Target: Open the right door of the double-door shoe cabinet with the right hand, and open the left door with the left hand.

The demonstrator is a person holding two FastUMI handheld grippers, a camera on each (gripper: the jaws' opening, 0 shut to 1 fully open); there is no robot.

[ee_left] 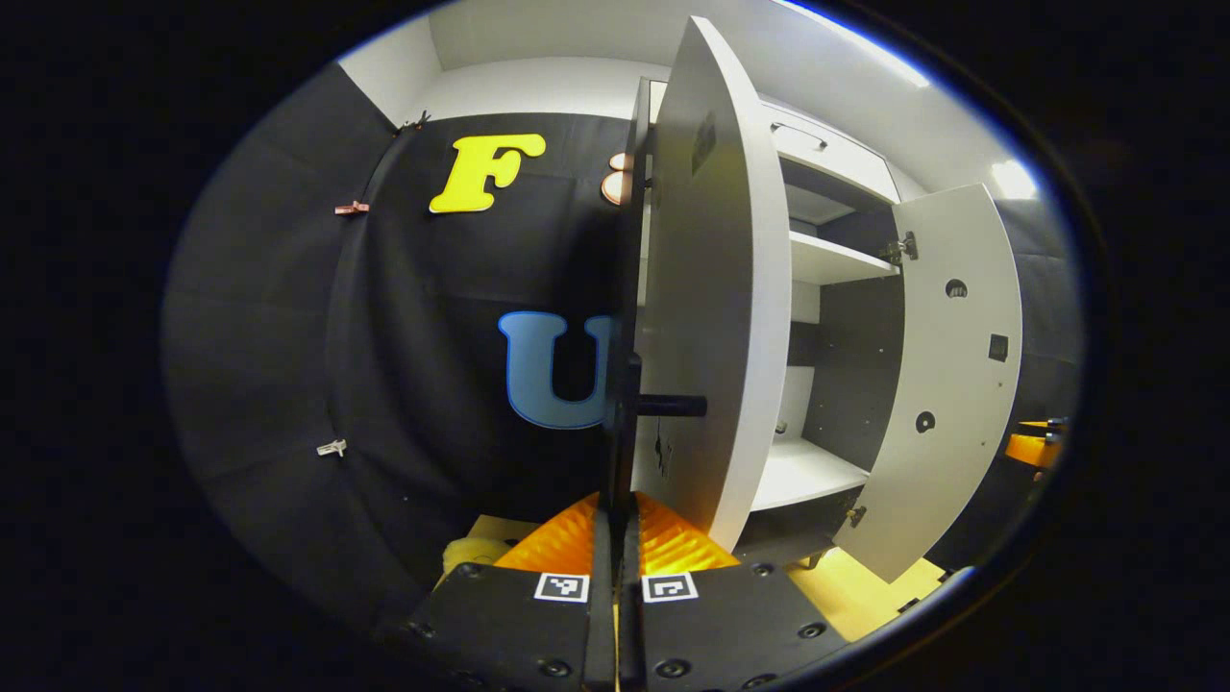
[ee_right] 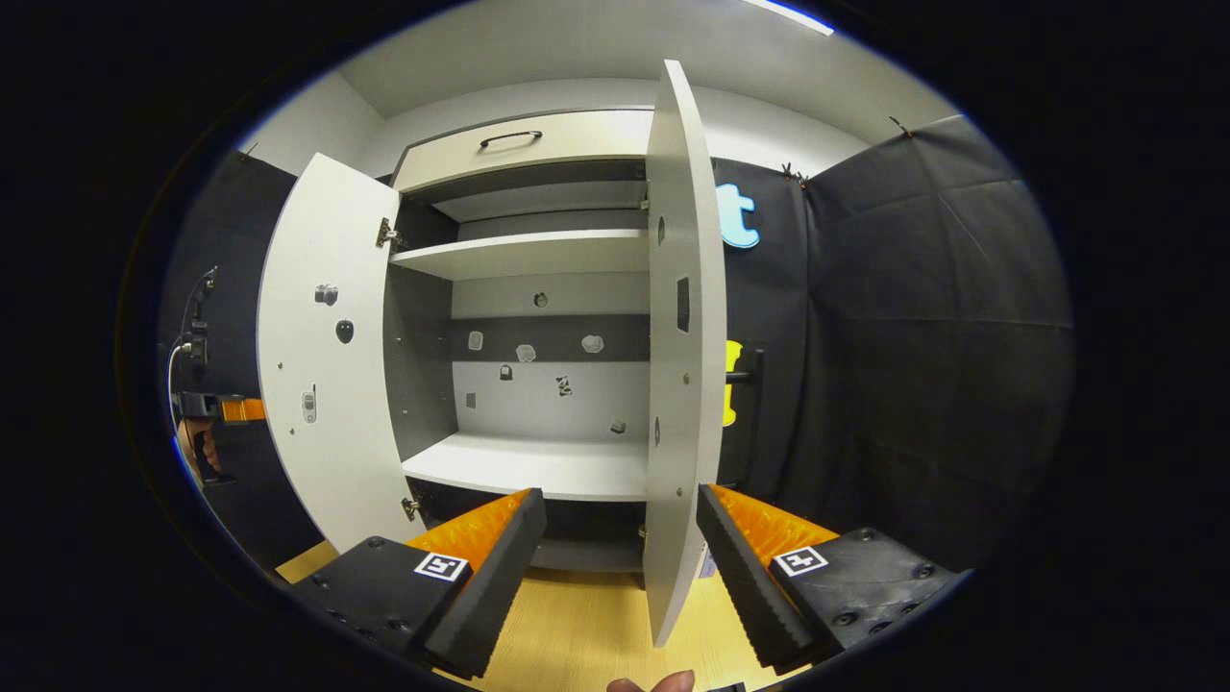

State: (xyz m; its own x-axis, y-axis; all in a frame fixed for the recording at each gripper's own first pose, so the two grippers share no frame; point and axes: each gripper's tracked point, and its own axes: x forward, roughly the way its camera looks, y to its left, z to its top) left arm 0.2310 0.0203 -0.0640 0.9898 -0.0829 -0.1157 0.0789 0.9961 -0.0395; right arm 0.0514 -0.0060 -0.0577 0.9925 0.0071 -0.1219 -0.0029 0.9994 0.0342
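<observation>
Left tool (ee_left: 615, 538) first: in the left gripper view I see its two fingers pressed flat together with no gap, and the dark bar handle (ee_left: 627, 408) of the left door (ee_left: 716, 288) rises in line with their tips. I cannot tell whether the pads actually clamp the handle or merely sit closed under it. That door stands swung well out, its white inner face turned toward the cabinet opening.

In the right gripper view my right tool (ee_right: 620, 538) is spread wide, nothing between its fingers. The right door (ee_right: 682, 336) stands edge-on between them, touching neither pad as far as I can see, and it too is swung fully out. A fingertip (ee_right: 653, 683) shows at the bottom edge.

Both doors of the shoe cabinet (ee_right: 524, 149) are open. Inside I see an upper white shelf (ee_right: 524, 255) and a lower white shelf (ee_right: 528, 466), both bare. On the back panel (ee_right: 548, 346) sit several small pale marks, too small for me to identify. A drawer front with a dark handle (ee_right: 510, 138) tops the cabinet. The floor (ee_right: 586, 625) below is light wood.

Far left in the right gripper view, a hand (ee_right: 197, 452) holds the other tool beside the left door.
</observation>
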